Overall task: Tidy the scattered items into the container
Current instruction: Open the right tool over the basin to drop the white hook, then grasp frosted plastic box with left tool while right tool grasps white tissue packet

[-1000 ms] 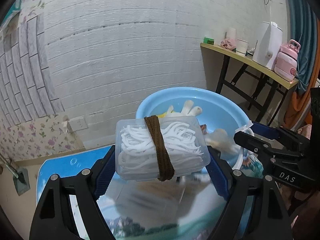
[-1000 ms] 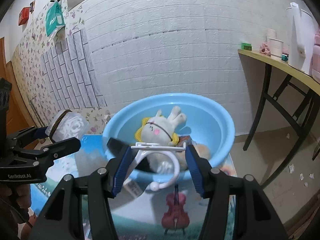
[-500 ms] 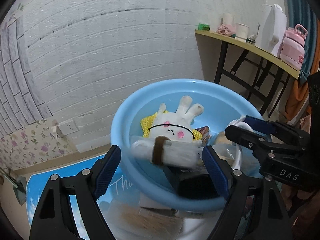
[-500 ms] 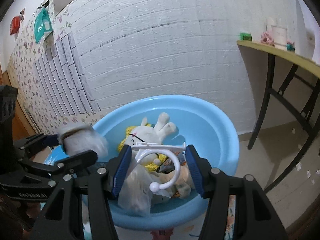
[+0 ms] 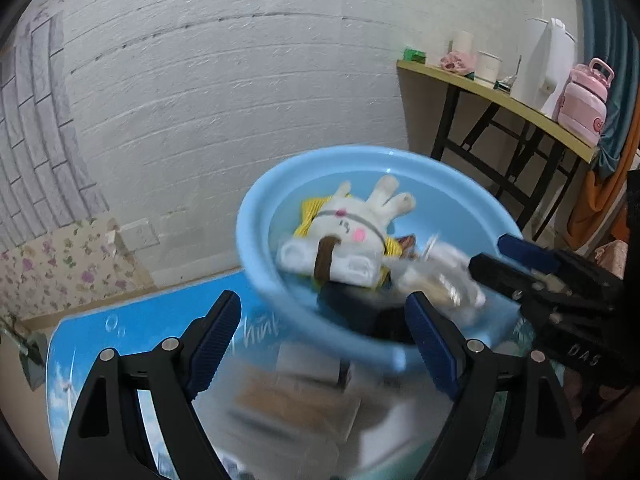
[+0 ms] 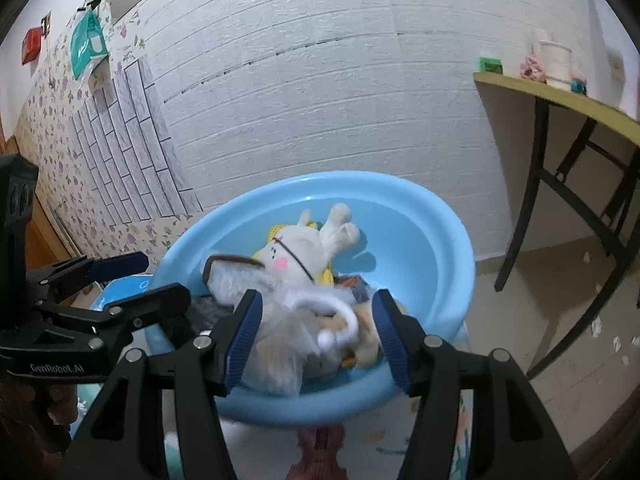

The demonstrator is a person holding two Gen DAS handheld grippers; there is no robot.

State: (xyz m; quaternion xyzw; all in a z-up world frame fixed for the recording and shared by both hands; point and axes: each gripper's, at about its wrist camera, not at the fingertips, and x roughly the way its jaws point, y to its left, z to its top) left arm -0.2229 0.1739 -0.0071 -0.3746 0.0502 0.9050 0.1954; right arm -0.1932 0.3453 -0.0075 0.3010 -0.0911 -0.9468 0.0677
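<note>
We find both the left gripper (image 5: pixel 326 322) and right gripper (image 6: pixel 316 324) spread, empty; the banded box (image 5: pixel 332 258), blurred, apparently lies in the basin (image 5: pixel 256 264) at twelve o'clock.

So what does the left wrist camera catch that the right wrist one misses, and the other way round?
Only the left wrist view shows the pink jug on the yellow side table, a wall socket and the blue table mat.

Only the right wrist view shows the teal bag hung on the wall and the littered floor.

Both show the blue basin holding the plush bunny and the box of floss picks, and both grippers open.
</note>
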